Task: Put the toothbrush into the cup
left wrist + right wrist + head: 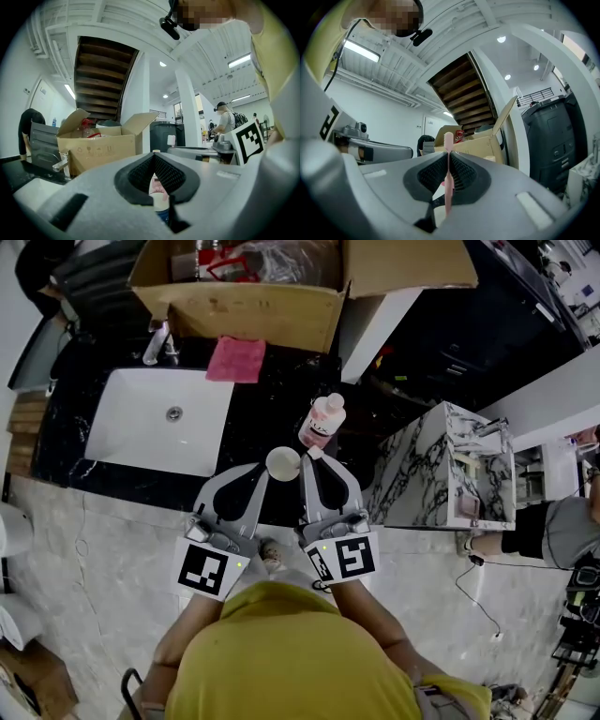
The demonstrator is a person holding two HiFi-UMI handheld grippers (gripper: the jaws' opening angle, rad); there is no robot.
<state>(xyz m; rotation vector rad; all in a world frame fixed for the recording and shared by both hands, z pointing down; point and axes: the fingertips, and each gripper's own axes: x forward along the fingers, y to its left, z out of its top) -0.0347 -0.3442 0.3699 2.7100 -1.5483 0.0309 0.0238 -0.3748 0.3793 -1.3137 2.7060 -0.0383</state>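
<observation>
The white cup (pixel 283 462) is over the black counter's front part, at the tip of my left gripper (pixel 265 472). In the left gripper view the left gripper (pixel 157 178) has its jaws nearly together, with the cup's pale wall (pixel 161 202) low between the pads. A pink toothbrush (pixel 448 178) stands upright in my right gripper (pixel 448 161), bristle head at the top. The right gripper (pixel 312 461) is shut on its handle, just right of the cup. Both grippers point away from me, side by side.
Just behind the cup stands a pink bottle (pixel 323 420). A white sink (pixel 159 418) with a faucet (pixel 157 343) lies to the left, with a pink cloth (pixel 236 359) and an open cardboard box (pixel 253 310) behind. A marble-patterned cabinet (pixel 441 470) is at the right.
</observation>
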